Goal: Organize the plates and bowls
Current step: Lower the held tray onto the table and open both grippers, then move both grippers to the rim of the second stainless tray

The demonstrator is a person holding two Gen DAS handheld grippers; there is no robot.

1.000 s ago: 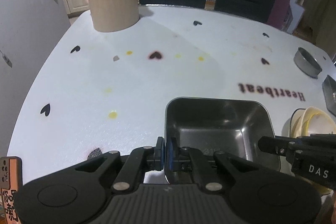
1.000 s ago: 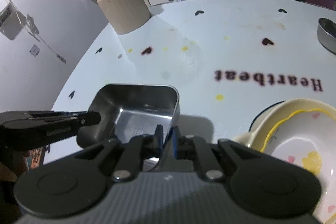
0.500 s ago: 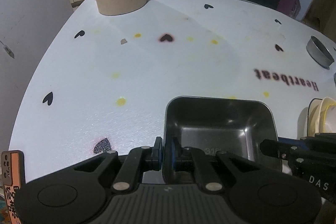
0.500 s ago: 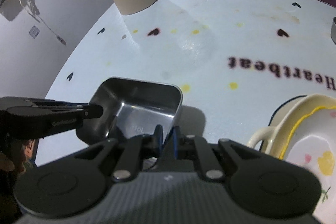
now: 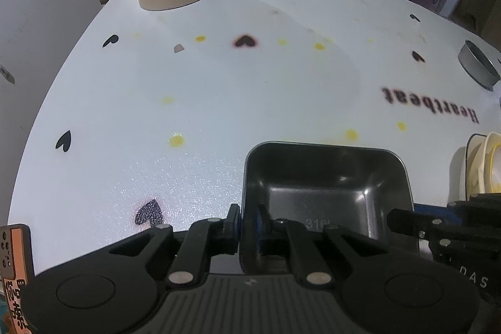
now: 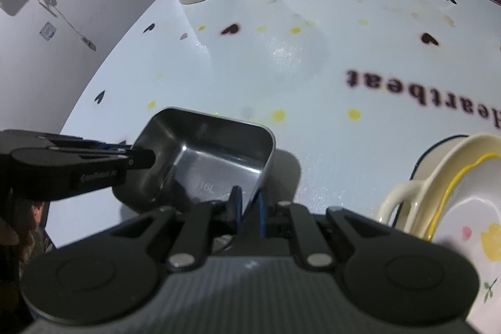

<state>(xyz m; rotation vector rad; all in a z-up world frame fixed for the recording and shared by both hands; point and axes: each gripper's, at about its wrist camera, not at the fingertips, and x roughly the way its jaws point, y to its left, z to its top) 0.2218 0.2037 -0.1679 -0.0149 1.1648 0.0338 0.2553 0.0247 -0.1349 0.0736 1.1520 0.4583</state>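
You angled both grippers steeply down, the left gripper (image 5: pixel 248 219) and right gripper (image 6: pixel 249 202) each clamped on a wall of the one steel tray (image 5: pixel 325 187) at bottom centre, two stacked bowls (image 6: pixel 454 193) lower right.

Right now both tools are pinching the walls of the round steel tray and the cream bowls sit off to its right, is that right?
Nearly. The steel tray is rectangular with rounded corners, not round, as the left wrist view shows. The rest holds: the left tool and the right tool each pinch a wall of it, and the cream bowls sit off to its right.
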